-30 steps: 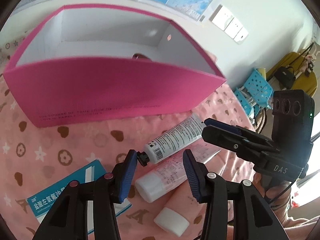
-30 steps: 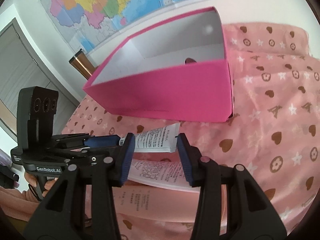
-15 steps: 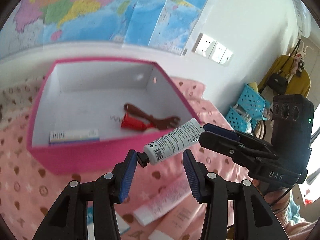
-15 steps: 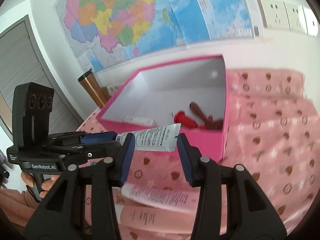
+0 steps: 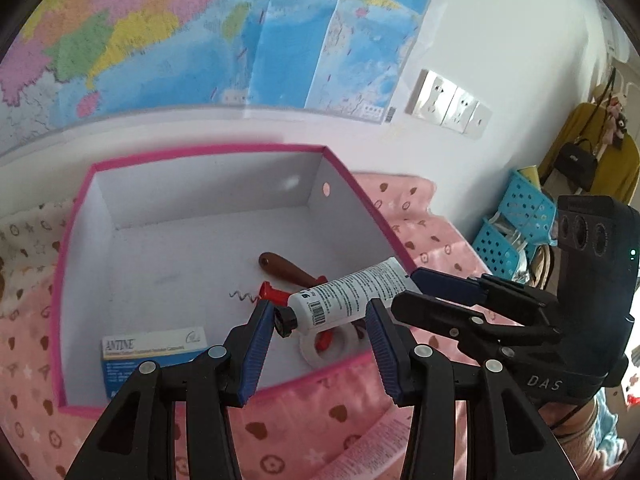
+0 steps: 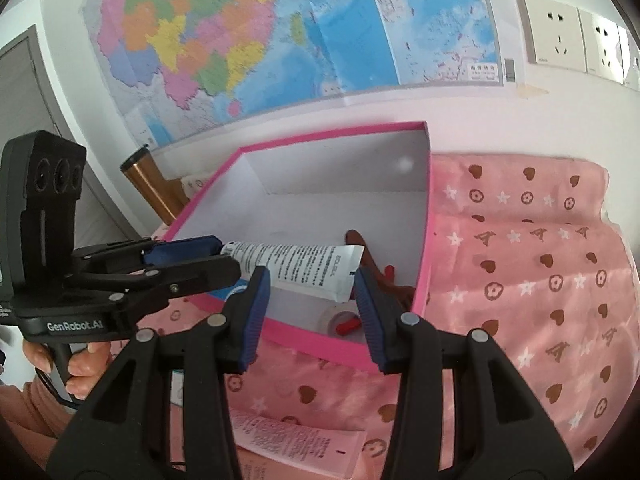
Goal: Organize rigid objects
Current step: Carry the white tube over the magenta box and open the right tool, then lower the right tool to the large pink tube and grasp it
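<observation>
A white tube (image 5: pixel 348 296) with a black cap hangs over the front right part of the open pink box (image 5: pixel 208 150), carried by both grippers. My left gripper (image 5: pixel 320 320) pinches its cap end: the cap presses one pad and the body the other. My right gripper (image 6: pixel 310 284) is shut on the crimped end of the tube (image 6: pixel 304 264). Each gripper shows in the other's view, the right gripper (image 5: pixel 424 292) and the left gripper (image 6: pixel 200 260). Inside the box lie a blue-and-white medicine carton (image 5: pixel 154 350), a wooden-handled corkscrew (image 5: pixel 288 270) and a white tape roll (image 5: pixel 340 346).
The pink box (image 6: pixel 320 334) stands on a pink patterned cloth (image 6: pixel 540 280) against a wall with maps. Pink tubes (image 6: pixel 304 440) lie on the cloth in front of the box. A copper tumbler (image 6: pixel 148 180) stands behind its left corner. Blue baskets (image 5: pixel 516 220) sit off to the right.
Both grippers have risen together with the white tube, from just above the cloth in front of the box to over its front edge. The box's inside has come into view.
</observation>
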The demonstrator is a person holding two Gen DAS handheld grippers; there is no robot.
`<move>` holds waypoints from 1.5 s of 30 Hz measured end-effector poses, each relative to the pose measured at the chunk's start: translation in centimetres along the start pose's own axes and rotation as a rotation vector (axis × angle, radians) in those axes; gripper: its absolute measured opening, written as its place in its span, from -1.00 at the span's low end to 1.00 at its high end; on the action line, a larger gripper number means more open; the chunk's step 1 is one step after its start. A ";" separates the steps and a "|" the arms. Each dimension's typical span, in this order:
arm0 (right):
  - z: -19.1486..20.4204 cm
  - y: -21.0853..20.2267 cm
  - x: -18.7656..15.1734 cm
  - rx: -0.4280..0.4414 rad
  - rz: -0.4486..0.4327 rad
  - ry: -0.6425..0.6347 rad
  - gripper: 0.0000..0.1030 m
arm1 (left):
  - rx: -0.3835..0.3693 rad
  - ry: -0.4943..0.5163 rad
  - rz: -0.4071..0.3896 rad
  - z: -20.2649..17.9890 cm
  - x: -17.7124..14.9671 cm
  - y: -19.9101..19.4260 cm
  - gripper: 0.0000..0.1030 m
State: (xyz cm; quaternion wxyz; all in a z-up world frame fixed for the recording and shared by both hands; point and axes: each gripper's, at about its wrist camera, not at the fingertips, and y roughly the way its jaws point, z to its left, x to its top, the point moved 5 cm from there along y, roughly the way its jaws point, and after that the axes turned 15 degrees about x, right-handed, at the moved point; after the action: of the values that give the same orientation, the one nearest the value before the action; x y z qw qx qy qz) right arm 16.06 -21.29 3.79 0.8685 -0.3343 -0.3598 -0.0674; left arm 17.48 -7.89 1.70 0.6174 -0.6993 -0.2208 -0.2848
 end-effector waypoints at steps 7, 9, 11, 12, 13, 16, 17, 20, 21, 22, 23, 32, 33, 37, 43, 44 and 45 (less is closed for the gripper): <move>-1.9 0.9 -0.1 -0.015 0.016 0.050 -0.08 | -0.011 -0.002 0.067 0.0 -0.3 2.8 -0.08; -1.9 0.7 -0.1 -0.034 0.006 0.046 -0.08 | -0.019 -0.003 0.075 -0.1 -0.5 3.1 -0.08; -1.7 0.2 -0.1 -0.048 -0.011 0.038 -0.09 | -0.020 -0.005 0.063 -0.1 -0.6 2.9 -0.08; -1.7 0.0 -0.2 -0.049 -0.015 0.037 -0.08 | -0.026 -0.006 0.058 0.0 -0.7 2.7 -0.08; -1.6 -0.4 -0.3 -0.049 -0.022 0.037 -0.08 | -0.028 -0.006 0.049 0.0 -0.7 2.4 -0.08; -1.5 -1.6 -0.7 -0.047 -0.047 0.038 -0.08 | -0.028 -0.001 0.003 0.4 -1.1 0.9 -0.08; -1.4 -2.1 -0.9 -0.043 -0.058 0.041 -0.08 | -0.030 -0.001 -0.013 0.5 -1.4 0.3 -0.08; -1.2 -3.3 -1.7 -0.028 -0.073 0.046 -0.08 | -0.028 0.005 -0.059 1.0 -2.3 -1.8 -0.05; -1.1 -3.6 -2.0 -0.021 -0.070 0.045 -0.08 | -0.031 0.009 -0.072 1.1 -2.7 -2.4 -0.04; -1.0 -3.7 -2.3 -0.013 -0.066 0.046 -0.08 | -0.038 0.012 -0.080 1.2 -3.1 -3.0 -0.04; -0.9 -3.9 -2.8 -0.001 -0.059 0.053 -0.08 | -0.042 0.015 -0.089 1.3 -3.5 -3.6 -0.03; -1.6 -2.1 -8.3 0.036 0.092 0.116 -0.03 | -0.068 -0.005 0.001 2.0 -8.8 -3.7 -0.01; -1.8 -2.0 -8.8 0.037 0.102 0.126 -0.03 | -0.073 -0.008 0.016 2.0 -9.4 -3.5 -0.01; -2.5 -1.5 -10.6 0.051 0.137 0.176 -0.03 | -0.083 -0.008 0.077 1.5 -11.8 -2.5 -0.01; -3.0 -1.4 -11.9 0.050 0.153 0.212 -0.03 | -0.114 -0.019 0.140 1.1 -14.3 -1.7 -0.01; -3.0 -1.4 -12.1 0.051 0.154 0.218 -0.03 | -0.118 -0.021 0.148 1.1 -14.6 -1.6 -0.01; -3.1 -1.3 -12.2 0.052 0.156 0.225 -0.03 | -0.121 -0.023 0.152 1.1 -14.8 -1.6 -0.01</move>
State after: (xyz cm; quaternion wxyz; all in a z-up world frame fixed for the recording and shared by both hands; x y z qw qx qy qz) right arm 8.43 -25.74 -5.29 0.9143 -0.3289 -0.2349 -0.0272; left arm 5.58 -5.97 -7.13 0.5914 -0.7532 -0.1563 -0.2419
